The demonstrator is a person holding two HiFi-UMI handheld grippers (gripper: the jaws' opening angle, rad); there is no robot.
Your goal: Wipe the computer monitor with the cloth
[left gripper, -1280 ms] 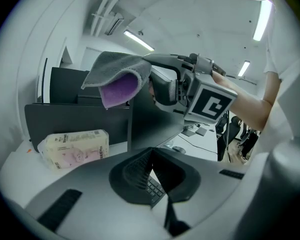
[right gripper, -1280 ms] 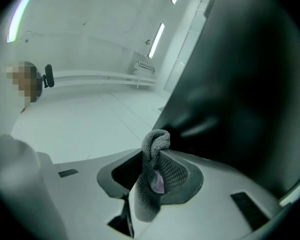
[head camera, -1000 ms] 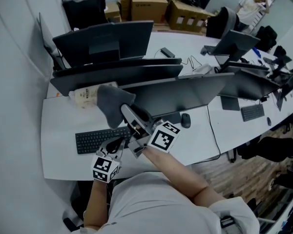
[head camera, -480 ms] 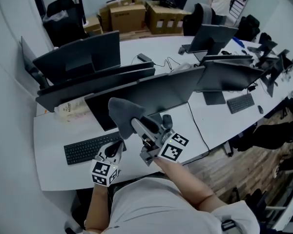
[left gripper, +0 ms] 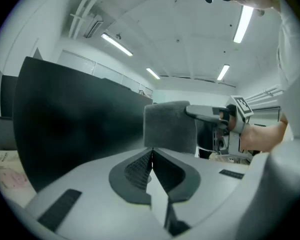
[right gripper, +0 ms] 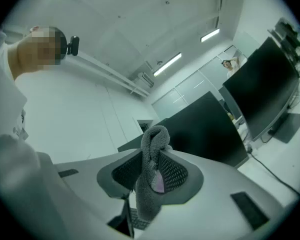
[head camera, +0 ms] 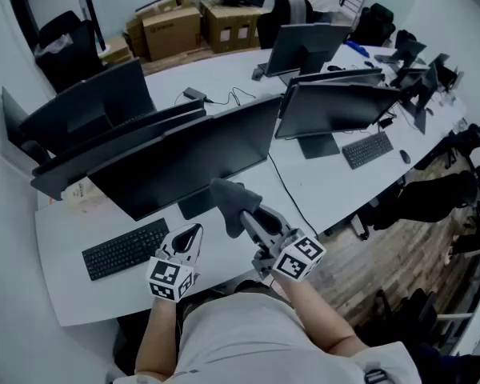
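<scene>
Right gripper (right gripper: 151, 170) pinching the grey cloth (head camera: 230, 199), which bunches past its tips just short of the monitor (head camera: 184, 163); left gripper (left gripper: 151, 157) beside it, pressed together and empty; advise flat contact and light, even strokes.

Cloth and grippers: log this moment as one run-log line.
right gripper: shut on cloth | left gripper: shut, empty | cloth: raised near monitor lower edge | contact: unclear

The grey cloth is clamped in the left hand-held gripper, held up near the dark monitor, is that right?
Not quite. The right gripper view shows the cloth clamped in the right hand-held gripper; the left hand-held gripper is shut on nothing. The cloth is indeed up near the dark monitor.
</scene>
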